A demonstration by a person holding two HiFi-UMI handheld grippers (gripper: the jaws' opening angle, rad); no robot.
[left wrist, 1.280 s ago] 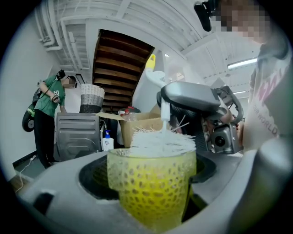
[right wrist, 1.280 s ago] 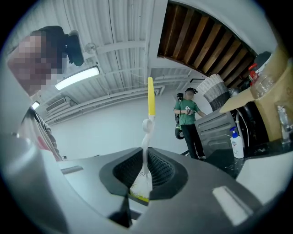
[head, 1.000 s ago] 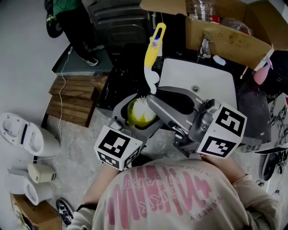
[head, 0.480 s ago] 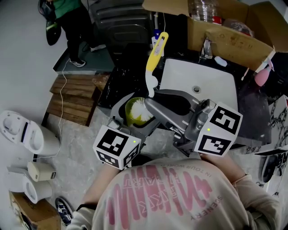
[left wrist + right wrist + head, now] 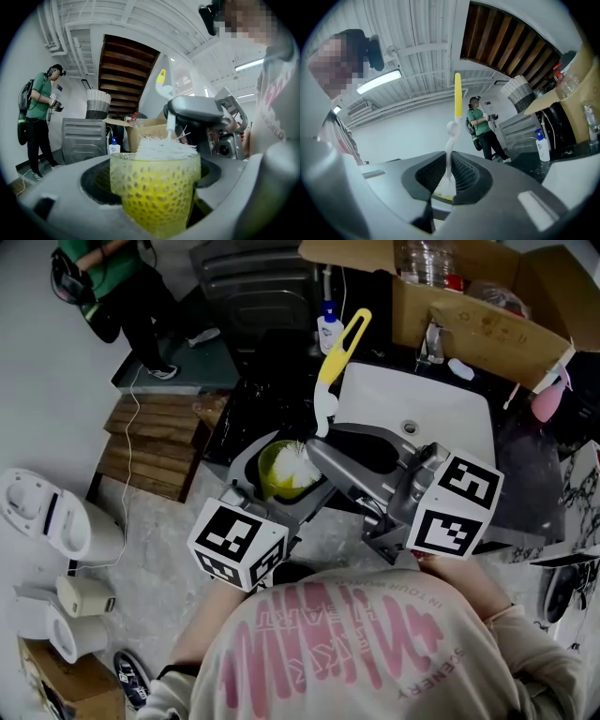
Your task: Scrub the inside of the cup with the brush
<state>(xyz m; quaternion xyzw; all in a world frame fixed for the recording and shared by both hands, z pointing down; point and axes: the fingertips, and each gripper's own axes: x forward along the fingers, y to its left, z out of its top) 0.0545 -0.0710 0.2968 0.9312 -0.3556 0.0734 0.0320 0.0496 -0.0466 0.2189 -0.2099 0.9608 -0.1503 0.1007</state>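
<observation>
Yellow-green translucent plastic, dimpled all over its wall: the cup (image 5: 157,192) is seen upright, mouth up, with a thick clear rim. It is clamped between the jaws of the left hand-held gripper (image 5: 157,208), which press on its two sides. In the head view the cup (image 5: 278,474) is held up in front of the person, just beside the near-left corner of the white sink (image 5: 412,399), and the left hand-held gripper (image 5: 275,486) is wrapped round it.

The brush (image 5: 326,395) is set head-down in the cup. White bristles (image 5: 164,147) fill the mouth and spread a little above the rim. A thin white neck rises from them, and a yellow handle with a slotted end leans up and away toward the sink's far edge.

The right hand-held gripper (image 5: 317,452) is closed narrowly on the white neck, just above the bristles. In the right gripper view the neck of the brush (image 5: 451,136) is pinched between the ribbed pads of the right hand-held gripper (image 5: 449,180), with the yellow handle standing above.

Noted around: a cardboard box (image 5: 469,315) behind the sink, a soap bottle (image 5: 328,332) near the handle's tip, wooden boards (image 5: 155,451) on the floor at left, and a person in green (image 5: 112,287) standing well apart.
</observation>
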